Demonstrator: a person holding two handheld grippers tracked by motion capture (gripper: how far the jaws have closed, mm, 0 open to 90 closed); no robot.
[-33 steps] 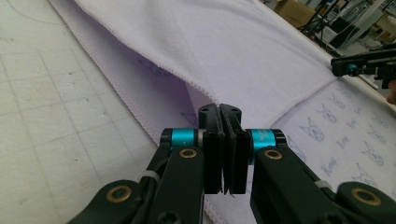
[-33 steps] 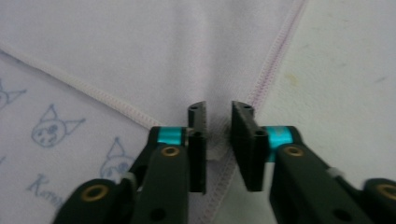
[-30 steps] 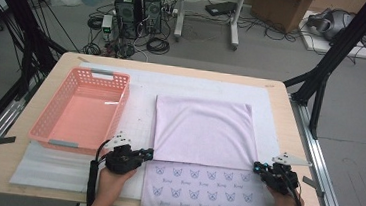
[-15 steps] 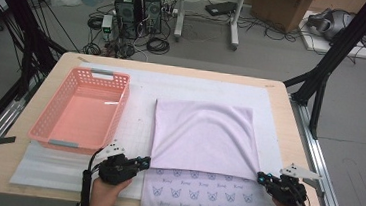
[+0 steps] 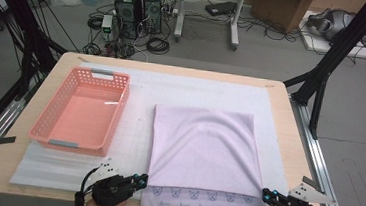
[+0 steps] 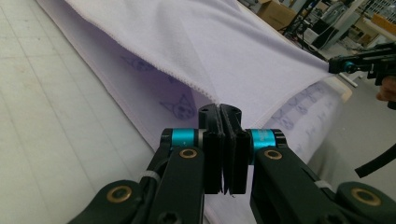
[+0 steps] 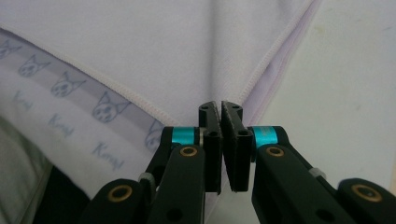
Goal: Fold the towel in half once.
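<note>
Altogether: one towel [image 5: 202, 150], one basket [image 5: 82, 112], two grippers [image 5: 140, 181] [image 5: 267, 194] pinching towel corners.

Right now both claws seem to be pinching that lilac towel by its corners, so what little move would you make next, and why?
Probably draw both corners a little further toward the near edge, then lower them. The left gripper and right gripper are each shut on a corner of the towel's folded-over top layer. A strip of the printed layer beneath shows along the near edge, so the fold looks unfinished.

L gripper [image 5: 140, 180] low at near edge, jaws clamped (pads together); R gripper [image 5: 266, 194] same, both pointing inward
</note>
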